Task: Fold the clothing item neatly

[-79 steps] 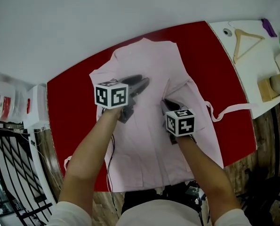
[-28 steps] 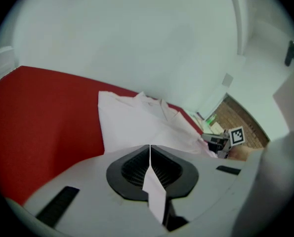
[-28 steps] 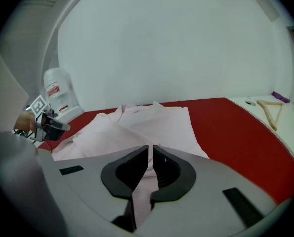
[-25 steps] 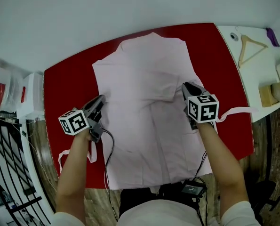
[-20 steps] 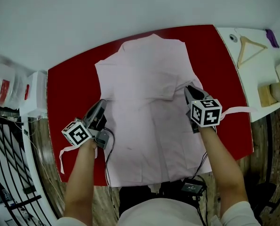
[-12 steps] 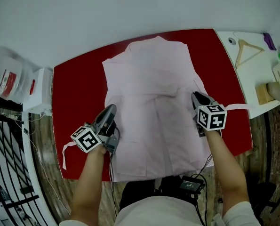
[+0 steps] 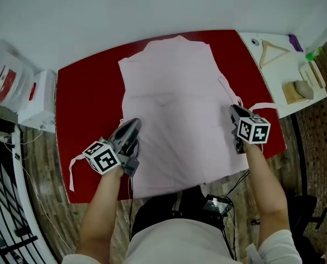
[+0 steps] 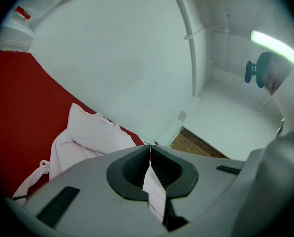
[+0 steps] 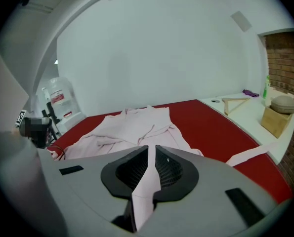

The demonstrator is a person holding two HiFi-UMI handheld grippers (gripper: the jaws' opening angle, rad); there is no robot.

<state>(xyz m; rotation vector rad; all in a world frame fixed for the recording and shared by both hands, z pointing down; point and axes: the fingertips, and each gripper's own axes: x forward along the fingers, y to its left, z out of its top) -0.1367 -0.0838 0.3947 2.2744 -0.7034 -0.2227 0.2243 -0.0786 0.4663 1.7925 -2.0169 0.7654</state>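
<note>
Far left, off the tabletop, are a clear jug (image 7: 4,73) and a white box (image 7: 39,100). The red tabletop (image 7: 86,92) carries the pink garment (image 7: 174,103). It is spread flat, with the neck at the far edge and the hem at the near edge. One strap (image 7: 72,166) trails off the near-left corner.

Your left gripper (image 7: 131,131) is at the garment's near-left edge and closed on it. In the left gripper view the jaws are together, and the pads (image 8: 132,171) pinch a strip of pink cloth. The rest of the garment lies bunched on the red behind.

Your right gripper (image 7: 234,110) is at the garment's right edge and is likewise clamped on cloth. In the right gripper view a pink fold stands between the pads (image 9: 174,173), with the jaws nearly together. The garment spreads out beyond toward the far side.

Just right of that gripper, a second strap (image 7: 264,104) runs out to the tabletop's right edge. Beyond it, a white tabletop (image 7: 251,54) holds a wooden hanger (image 7: 278,47) and a wood block (image 7: 292,91).
</note>
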